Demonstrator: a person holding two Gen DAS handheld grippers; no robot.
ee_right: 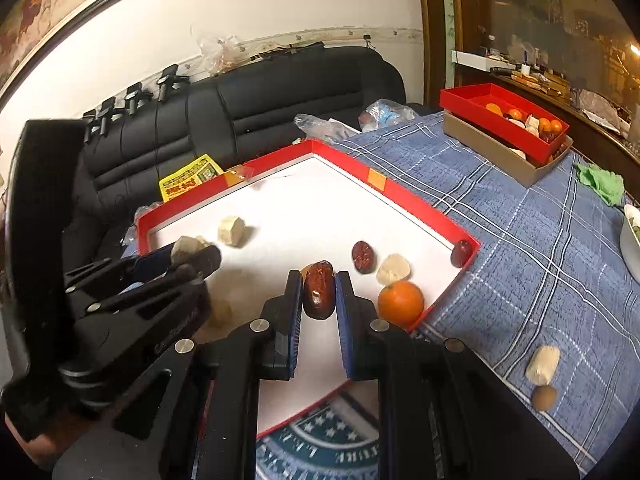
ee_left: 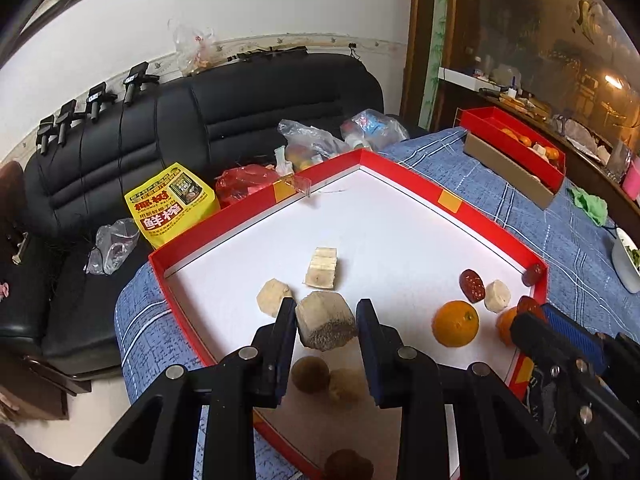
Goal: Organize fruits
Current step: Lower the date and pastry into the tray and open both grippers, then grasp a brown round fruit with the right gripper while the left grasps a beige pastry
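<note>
The fingers of the left gripper [ee_left: 326, 322] are clenched on a pale cut chunk of fruit [ee_left: 326, 324], which is held clear of the white floor of the red-rimmed tray [ee_left: 248, 200], its shadow falling below it. The fingers of the right gripper [ee_right: 318, 292] are drawn nearly together on a dark red date [ee_right: 319, 290], pinched lengthwise between the blue pads and likewise carried above the tray. Outward from the left grasp, two more pale pieces [ee_left: 322, 268] are seen at about 11 and 12 o'clock, and a whole orange [ee_left: 456, 323] at 3 o'clock. Around the right grasp, another date [ee_right: 364, 256] and a pale piece [ee_right: 394, 269] lie at 1 o'clock, the orange at 3 o'clock, and a third date [ee_right: 462, 252] in the tray's corner at 2 o'clock. On the blue checked cloth of the bench [ee_right: 520, 220], outside the tray at 4 o'clock, a pale piece [ee_right: 543, 364] and a small brown fruit [ee_right: 544, 398] are left lying. Far off at 1 o'clock, a red box [ee_right: 472, 98] already filled with oranges and other pieces is stacked on a brown one. The sorting is judged to be only partly done: two pieces are in hand, while many are scattered.
</note>
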